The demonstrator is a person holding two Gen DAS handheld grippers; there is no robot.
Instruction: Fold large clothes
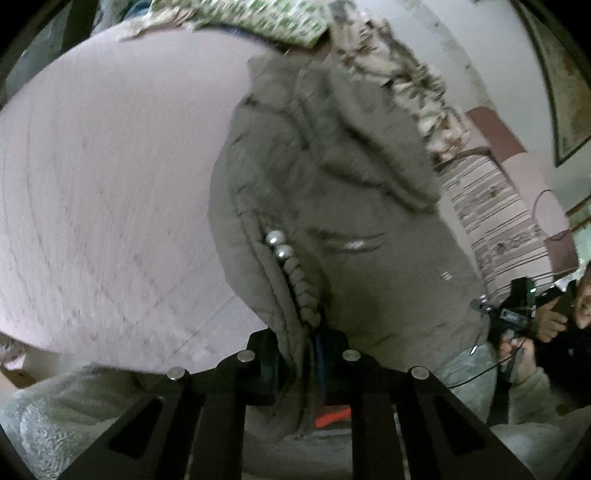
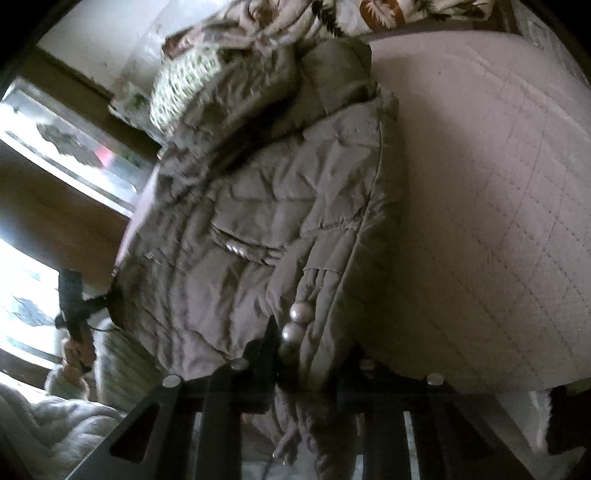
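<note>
An olive-grey quilted jacket [image 1: 332, 221] with a fur-trimmed hood and two pearl beads [image 1: 279, 245] lies on a pale pink quilted bed cover [image 1: 110, 184]. My left gripper [image 1: 299, 354] is shut on the jacket's edge, cloth bunched between its fingers. In the right wrist view the same jacket [image 2: 258, 221] runs up from my right gripper [image 2: 306, 362], which is shut on its beaded edge [image 2: 293, 325]. The other gripper shows small in each view: the right gripper [image 1: 517, 314] at the right edge, the left gripper [image 2: 74, 306] at the left edge.
A green-patterned pillow [image 1: 258, 18] and a leaf-print blanket [image 2: 332, 14] lie at the bed's far end. A striped pillow [image 1: 491, 206] stands by the wall. A window [image 2: 55, 147] is at left. My fluffy white sleeves [image 1: 55, 406] show below.
</note>
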